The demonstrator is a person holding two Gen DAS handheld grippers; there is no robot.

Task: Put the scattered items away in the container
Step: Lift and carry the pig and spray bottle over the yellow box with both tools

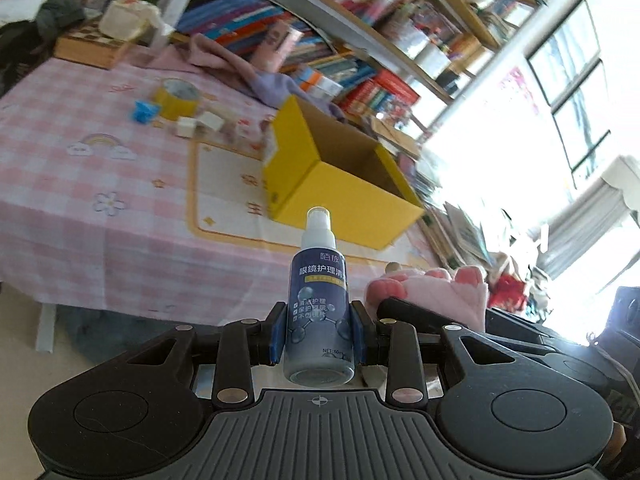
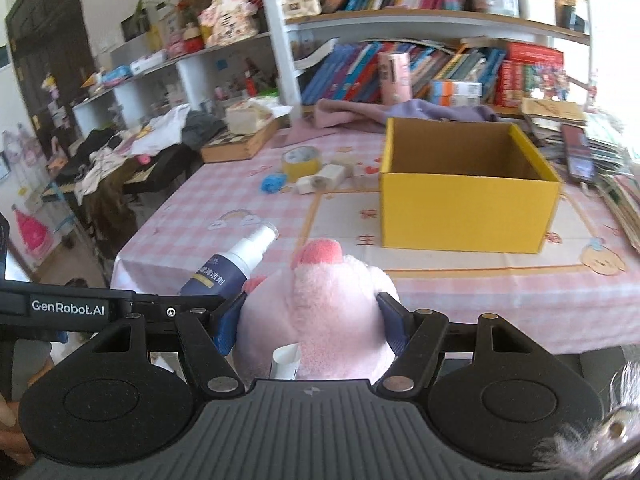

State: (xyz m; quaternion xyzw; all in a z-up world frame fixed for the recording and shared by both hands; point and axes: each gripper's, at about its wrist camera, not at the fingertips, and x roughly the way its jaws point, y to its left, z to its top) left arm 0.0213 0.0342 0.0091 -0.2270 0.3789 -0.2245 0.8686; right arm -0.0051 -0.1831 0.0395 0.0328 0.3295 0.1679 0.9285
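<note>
My left gripper is shut on a dark blue spray bottle with a white nozzle, held in front of the table's near edge. The bottle also shows in the right wrist view. My right gripper is shut on a pink plush toy, which also shows in the left wrist view. The open yellow cardboard box stands on the pink checked tablecloth, its inside empty as far as I see. It also shows in the left wrist view. A yellow tape roll, a blue item and white blocks lie left of the box.
A wooden box and clothes sit at the table's far left. Purple cloth lies behind the box. Stacked papers and a phone are on the right. Bookshelves rise behind.
</note>
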